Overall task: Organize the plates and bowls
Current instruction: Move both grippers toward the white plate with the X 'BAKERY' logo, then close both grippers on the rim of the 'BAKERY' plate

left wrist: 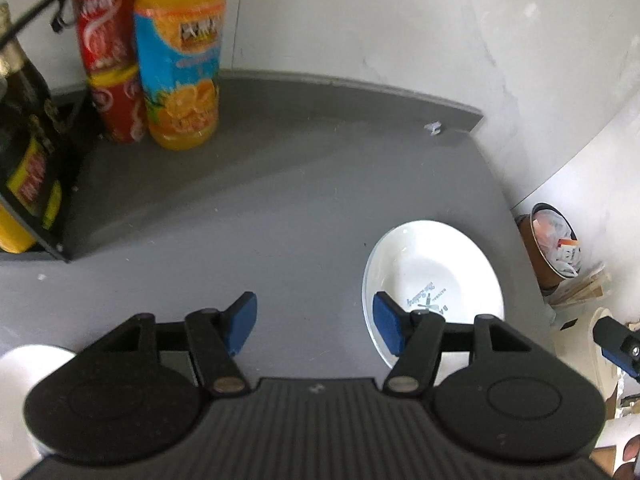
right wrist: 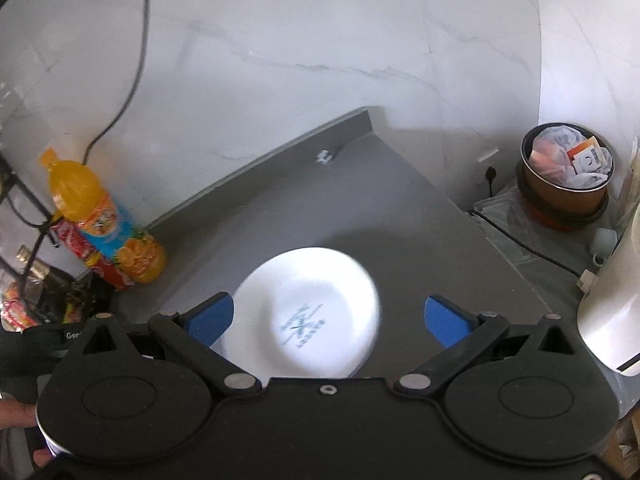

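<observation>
A white plate [left wrist: 434, 276] with a blue-grey logo lies on the grey countertop [left wrist: 240, 216] near its right edge. My left gripper [left wrist: 314, 322] is open and empty above the counter, its right fingertip over the plate's left rim. In the right wrist view the same plate [right wrist: 308, 312] lies below and between the fingers of my right gripper [right wrist: 330, 318], which is open wide and empty above it. A white rounded object [left wrist: 24, 372] shows at the lower left of the left wrist view; I cannot tell what it is.
An orange juice bottle [left wrist: 180, 60] and stacked red cans [left wrist: 112, 60] stand at the back left by the wall. A dark bottle [left wrist: 28, 128] sits in a black rack. A brown bin [right wrist: 564, 176] and white appliance [right wrist: 612, 300] stand right of the counter.
</observation>
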`<state>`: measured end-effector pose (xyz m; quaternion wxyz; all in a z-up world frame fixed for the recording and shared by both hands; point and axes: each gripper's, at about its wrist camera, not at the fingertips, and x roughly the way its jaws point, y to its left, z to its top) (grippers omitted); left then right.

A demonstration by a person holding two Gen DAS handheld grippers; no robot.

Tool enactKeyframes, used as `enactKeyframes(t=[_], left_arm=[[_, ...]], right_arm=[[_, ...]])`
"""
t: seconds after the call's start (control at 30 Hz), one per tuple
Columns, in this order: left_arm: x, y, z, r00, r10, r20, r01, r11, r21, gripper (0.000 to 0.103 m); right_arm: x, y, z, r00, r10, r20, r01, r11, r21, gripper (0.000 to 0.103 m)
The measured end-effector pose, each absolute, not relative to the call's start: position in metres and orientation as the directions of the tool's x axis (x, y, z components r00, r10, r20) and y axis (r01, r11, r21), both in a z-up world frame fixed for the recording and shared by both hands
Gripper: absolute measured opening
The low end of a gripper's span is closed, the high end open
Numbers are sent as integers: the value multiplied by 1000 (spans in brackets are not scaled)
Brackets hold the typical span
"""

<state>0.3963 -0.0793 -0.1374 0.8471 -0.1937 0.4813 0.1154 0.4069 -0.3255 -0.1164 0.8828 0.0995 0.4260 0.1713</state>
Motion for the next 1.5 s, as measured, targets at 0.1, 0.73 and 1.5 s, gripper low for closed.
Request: enactKeyframes(t=[0.1,0.73,1.5], left_arm=[[407,-79,-150,489,8,-872,-398,892,-215,62],[436,-57,-212,441,-145,-886,-446,821,-356,39],[457,-69,-224,449,-260,-855,-449,762,-468,24]], right_arm=[[424,-332,-129,557,386,-735,-217,922,320,101],[477,-358,-217,381,451,-807,-129,890,437,67],[493,-343,-240,308,534,-788,-144,844,516,35]])
